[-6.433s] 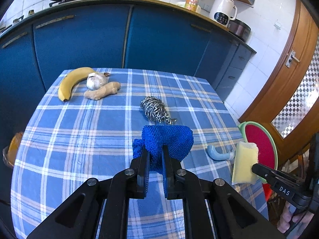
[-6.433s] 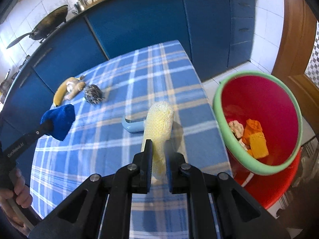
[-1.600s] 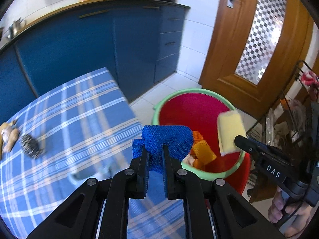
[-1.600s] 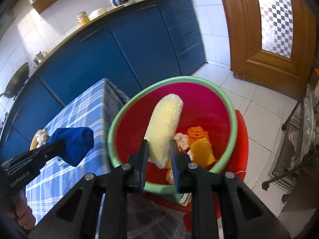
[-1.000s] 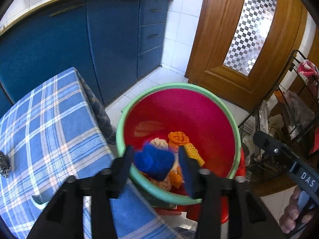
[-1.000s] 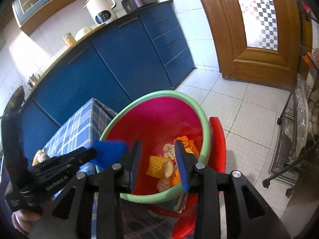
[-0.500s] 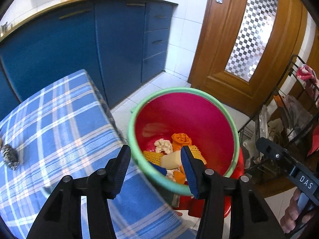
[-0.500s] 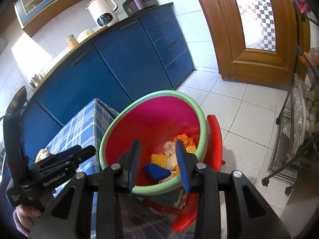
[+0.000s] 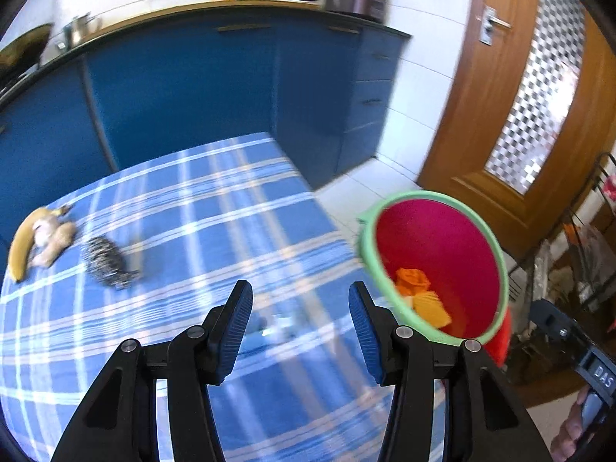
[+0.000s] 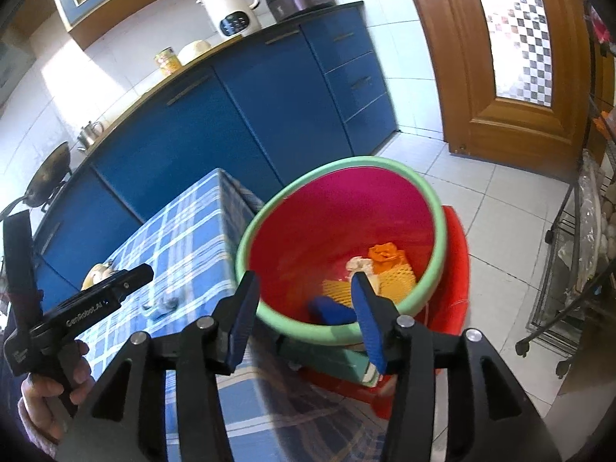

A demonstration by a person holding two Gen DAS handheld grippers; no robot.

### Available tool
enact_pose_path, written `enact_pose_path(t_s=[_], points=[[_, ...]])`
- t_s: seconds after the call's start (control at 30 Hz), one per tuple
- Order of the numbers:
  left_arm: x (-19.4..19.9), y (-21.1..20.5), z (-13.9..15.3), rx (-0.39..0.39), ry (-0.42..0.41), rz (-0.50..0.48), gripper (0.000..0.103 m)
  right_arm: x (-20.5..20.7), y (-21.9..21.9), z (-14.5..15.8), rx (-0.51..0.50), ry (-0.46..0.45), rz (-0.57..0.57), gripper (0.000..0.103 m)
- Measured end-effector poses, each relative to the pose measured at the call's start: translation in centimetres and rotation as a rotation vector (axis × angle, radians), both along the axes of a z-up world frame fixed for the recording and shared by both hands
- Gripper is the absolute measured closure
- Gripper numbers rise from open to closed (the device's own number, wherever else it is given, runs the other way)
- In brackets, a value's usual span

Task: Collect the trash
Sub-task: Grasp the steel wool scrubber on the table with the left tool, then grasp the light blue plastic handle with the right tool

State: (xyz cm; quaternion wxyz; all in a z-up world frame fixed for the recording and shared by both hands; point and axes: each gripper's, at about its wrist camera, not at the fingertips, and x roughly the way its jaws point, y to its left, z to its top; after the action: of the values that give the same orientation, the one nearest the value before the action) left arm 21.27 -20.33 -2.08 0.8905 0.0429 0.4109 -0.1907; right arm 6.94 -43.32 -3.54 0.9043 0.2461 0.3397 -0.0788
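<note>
Trash left: we see a steel scourer (image 9: 106, 261) near the worktop's (image 9: 200, 208) left edge.
Claws: left claw (image 9: 300, 331) half-open, empty, nearer it; right claw (image 10: 304, 317) opening, empty, over bin (image 10: 385, 165).

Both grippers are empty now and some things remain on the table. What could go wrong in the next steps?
1. The banana, garlic and ginger lie beside the steel scrubber; food might be collected as trash.
2. The small pale blue thing lies near the table edge, so the left gripper could push it off.
3. The bin stands off the table, so a late release could miss it.
</note>
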Motion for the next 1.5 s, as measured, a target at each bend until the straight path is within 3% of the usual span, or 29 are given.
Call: enact_pose_path(t_s=[0.43, 0.67, 1.07, 1.17, 1.5], points=[[5.0, 9.2, -0.7, 0.033, -0.019, 0.244, 0.049, 2.0, 4.9, 0.3, 0.003, 0.005, 0.086, 0.047], [8.5, 12.7, -3.3, 0.031, 0.014, 0.357, 0.049, 3.0, 5.9, -0.2, 0.014, 0.023, 0.095, 0.046], [11.6, 14.1, -6.7, -0.027, 0.087, 0.397, 0.050, 4.7, 7.1, -1.8, 0.007, 0.076, 0.125, 0.046], [11.7, 14.2, -7.0, -0.026, 0.083, 0.414, 0.061, 5.0, 7.2, -2.1, 0.006, 0.089, 0.127, 0.046], [10.7, 14.9, -6.3, -0.037, 0.079, 0.397, 0.068, 5.1, 7.8, -2.2, 0.006, 0.097, 0.135, 0.046]])
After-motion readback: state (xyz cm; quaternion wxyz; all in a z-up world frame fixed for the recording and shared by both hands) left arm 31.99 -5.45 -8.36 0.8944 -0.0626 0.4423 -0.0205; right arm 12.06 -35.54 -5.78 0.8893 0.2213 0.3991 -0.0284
